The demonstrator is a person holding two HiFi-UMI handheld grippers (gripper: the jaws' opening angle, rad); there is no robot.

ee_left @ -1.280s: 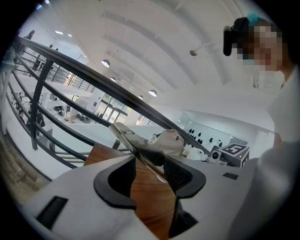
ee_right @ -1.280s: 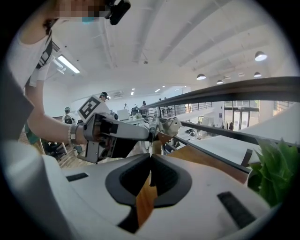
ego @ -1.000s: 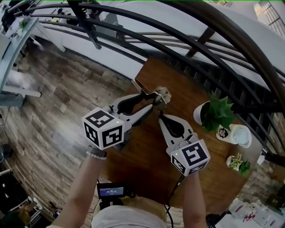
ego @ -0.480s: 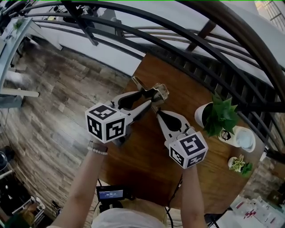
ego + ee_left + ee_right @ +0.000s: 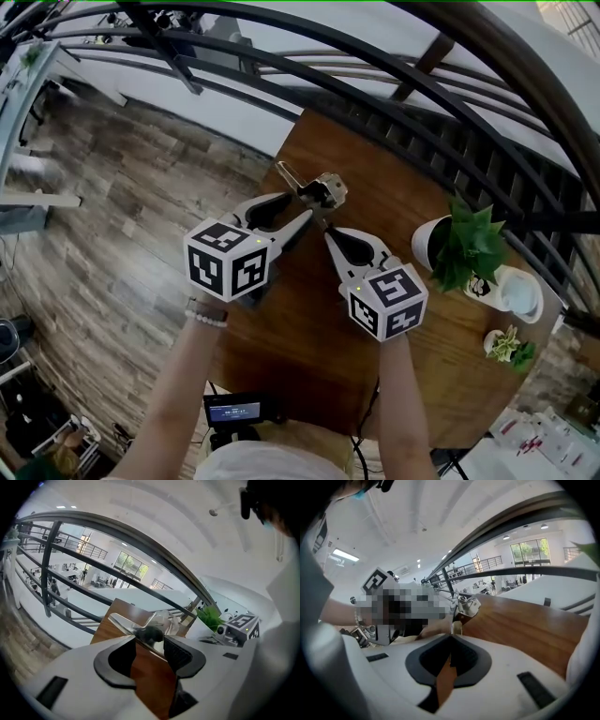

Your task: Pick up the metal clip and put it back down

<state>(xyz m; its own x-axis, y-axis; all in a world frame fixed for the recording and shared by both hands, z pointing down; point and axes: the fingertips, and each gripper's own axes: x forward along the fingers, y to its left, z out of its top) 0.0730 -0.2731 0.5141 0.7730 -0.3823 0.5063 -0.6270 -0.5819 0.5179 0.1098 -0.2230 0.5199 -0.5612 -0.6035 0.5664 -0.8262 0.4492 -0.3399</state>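
Left tongs (image 5: 305,202) pinch the clip (image 5: 319,190) at its black pivot. Right tongs (image 5: 327,231), nearly closed, nip a thin strip of it. I see silver metal with a clear part. Its long handle points away from me and left, over the wooden table's (image 5: 309,328) far edge, beside a dark railing (image 5: 375,58), with plank floor (image 5: 112,206) below.

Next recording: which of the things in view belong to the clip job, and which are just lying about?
Belongs to the job:
metal clip
left gripper and right gripper, both pinching it
table

Just lying about:
big potted plant
small potted plant
white pot
railing
small screen
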